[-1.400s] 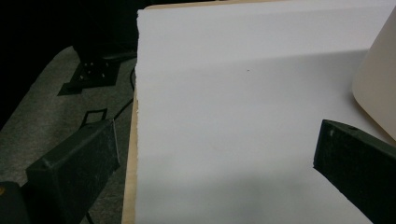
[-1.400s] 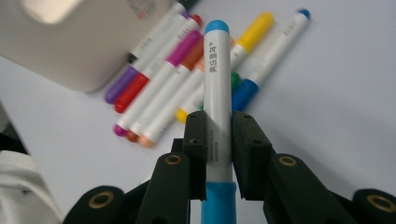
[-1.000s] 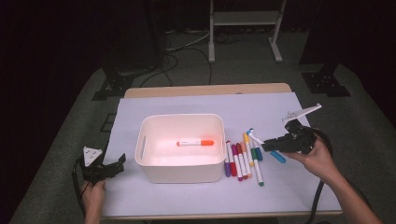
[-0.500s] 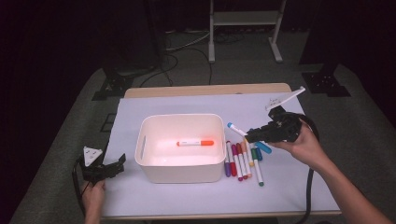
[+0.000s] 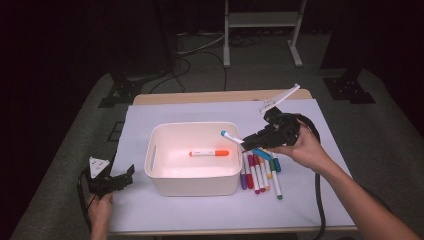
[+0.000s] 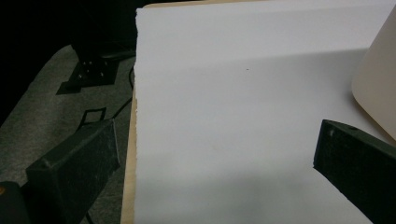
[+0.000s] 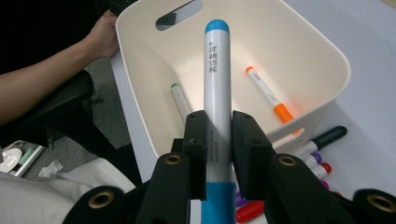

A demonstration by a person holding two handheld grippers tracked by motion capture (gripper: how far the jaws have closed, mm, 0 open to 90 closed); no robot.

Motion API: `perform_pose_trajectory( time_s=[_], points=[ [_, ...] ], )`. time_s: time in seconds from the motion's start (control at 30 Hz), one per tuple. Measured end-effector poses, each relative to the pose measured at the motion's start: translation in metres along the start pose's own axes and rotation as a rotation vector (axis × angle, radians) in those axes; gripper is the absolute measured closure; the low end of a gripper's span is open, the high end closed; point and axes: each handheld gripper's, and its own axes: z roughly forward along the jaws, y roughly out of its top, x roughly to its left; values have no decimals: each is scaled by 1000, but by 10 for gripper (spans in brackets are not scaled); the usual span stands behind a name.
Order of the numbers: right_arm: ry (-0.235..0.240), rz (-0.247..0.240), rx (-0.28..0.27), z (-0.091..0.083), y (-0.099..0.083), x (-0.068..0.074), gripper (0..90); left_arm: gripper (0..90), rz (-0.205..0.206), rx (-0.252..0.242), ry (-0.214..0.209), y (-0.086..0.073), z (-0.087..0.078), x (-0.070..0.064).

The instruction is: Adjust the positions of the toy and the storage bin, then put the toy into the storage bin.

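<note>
Right gripper view: my right gripper (image 7: 218,158) pinches the blue marker (image 7: 217,88) mid-barrel, jaws pressed on both sides of it, capped tip pointing straight ahead of the fingers. Marker's long axis runs along the jaws, out over the near rim of the white bin (image 7: 336,56). Bin opening lies directly ahead and below the tip. Inside it, beyond my fingers: orange marker (image 7: 270,95) to the right of the tip, green-tipped marker (image 7: 179,100) to the left against the wall. Loose markers (image 7: 317,154) lie on the paper just right of and under my jaws.

High view: right gripper (image 5: 260,137) sits at the bin's (image 5: 192,182) right edge, blue marker (image 5: 232,137) tip poking over the rim toward the orange marker (image 5: 210,153). My left gripper (image 5: 112,182) rests well off on the far side of the bin, jaws spread, nothing between them. Right hand is the nearer one by far.

Judgement: next is carry the tip further in over the bin, then release; the drop should stay clear of the rim.
</note>
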Motion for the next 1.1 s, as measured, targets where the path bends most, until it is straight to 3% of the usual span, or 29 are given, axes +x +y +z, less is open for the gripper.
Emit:
perform_pose_trajectory(
  time_s=[0.3, 0.67, 1.1],
  points=[
    [36, -21, 25, 13, 16, 3, 758, 0, -2, 1, -4, 0, 0, 1],
    [82, -79, 58, 40, 39, 15, 757, 0, 4, -6, -9, 0, -1, 0],
    [138, -115, 99, 71, 58, 23, 757, 0, 5, -10, -12, 0, -1, 0]
  ],
)
